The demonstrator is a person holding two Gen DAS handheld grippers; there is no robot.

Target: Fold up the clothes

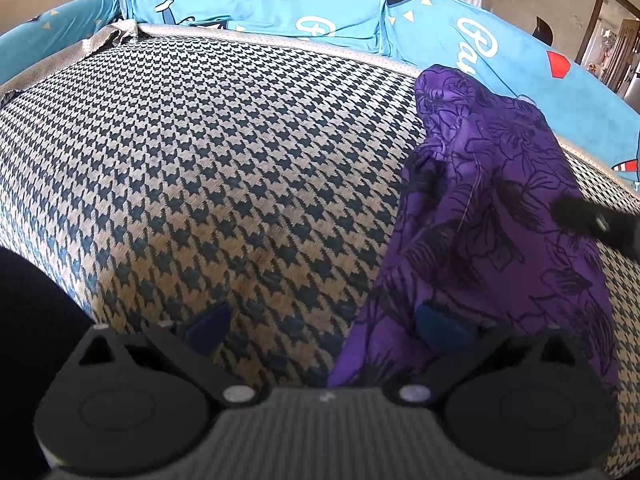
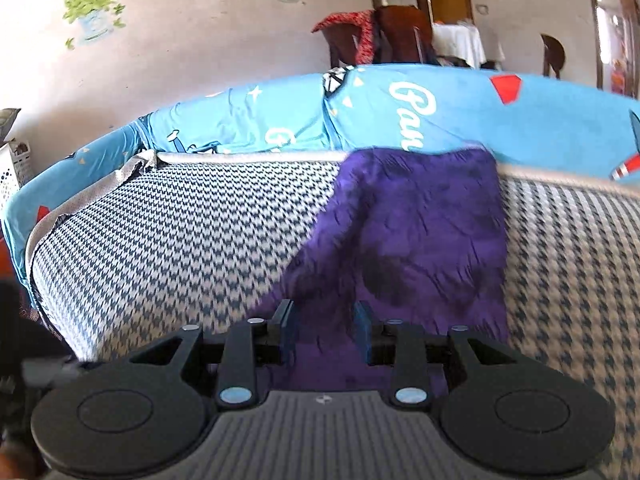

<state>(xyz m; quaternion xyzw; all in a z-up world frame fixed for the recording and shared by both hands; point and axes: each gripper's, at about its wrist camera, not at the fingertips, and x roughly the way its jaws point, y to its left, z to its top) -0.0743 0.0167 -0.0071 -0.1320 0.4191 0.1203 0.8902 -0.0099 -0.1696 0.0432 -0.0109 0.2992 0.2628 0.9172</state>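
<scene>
A purple garment with dark flower print (image 1: 492, 220) lies as a long strip on the houndstooth sofa seat (image 1: 200, 168), reaching from the seat's back edge toward me. My left gripper (image 1: 324, 326) is open wide and low over the seat. Its right pad (image 1: 440, 326) is over the garment's near left edge and its left pad (image 1: 208, 326) is over bare cushion. The right gripper shows as a dark blur (image 1: 592, 220) at the garment's right side. In the right wrist view the blurred garment (image 2: 420, 232) fills the middle. My right gripper (image 2: 325, 332) hangs open above its near end, nothing pinched.
A blue printed cover (image 2: 440, 112) drapes the sofa back and left arm. Behind the sofa stand wooden chairs (image 2: 400, 32), one with red cloth on it, and a white-clothed table (image 2: 460, 40). A white basket (image 2: 12, 168) sits at the far left by the wall.
</scene>
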